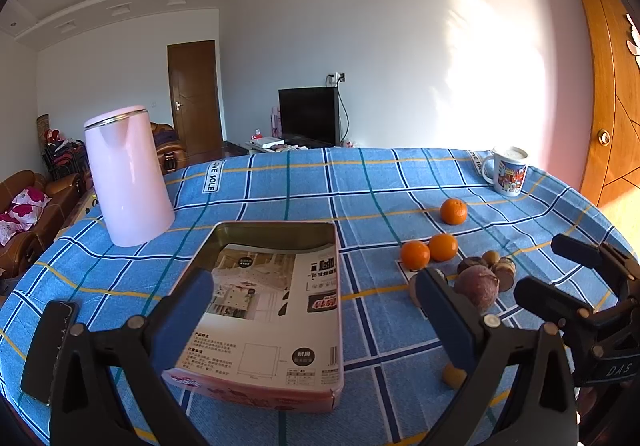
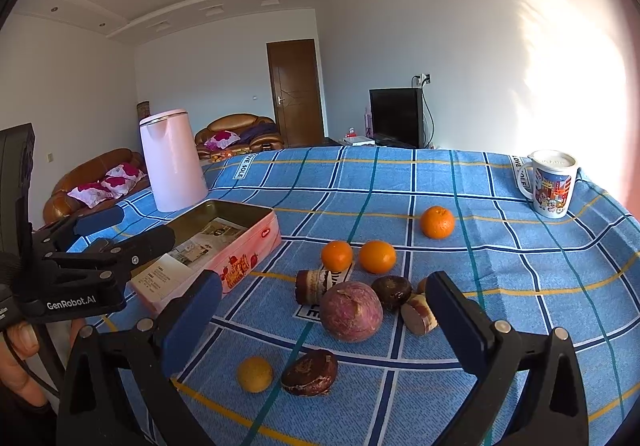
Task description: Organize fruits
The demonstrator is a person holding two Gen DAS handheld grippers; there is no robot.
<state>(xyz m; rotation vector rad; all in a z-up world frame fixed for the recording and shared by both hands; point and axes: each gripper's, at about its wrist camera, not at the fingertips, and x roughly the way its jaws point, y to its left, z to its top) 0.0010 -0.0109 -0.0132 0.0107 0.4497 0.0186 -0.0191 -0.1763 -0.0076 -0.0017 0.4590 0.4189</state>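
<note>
On the table covered by a blue checked cloth [image 2: 500,246], three round orange tangerines [image 2: 377,256] lie beyond a cluster of brown and purple tubers [image 2: 351,311], with a small yellow fruit [image 2: 255,368] nearest. The open pink rectangular metal tin [image 1: 264,310] lined with printed paper sits left of them. The left gripper [image 1: 316,302] hovers over the tin and the right gripper [image 2: 324,310] over the tubers, jaws of both apart and empty.

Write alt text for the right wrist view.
The open right claw hovers over a purple round fruit amid three oranges and brown pieces on a blue checked tablecloth. An open pink tin sits left, beside the left claw.
</note>
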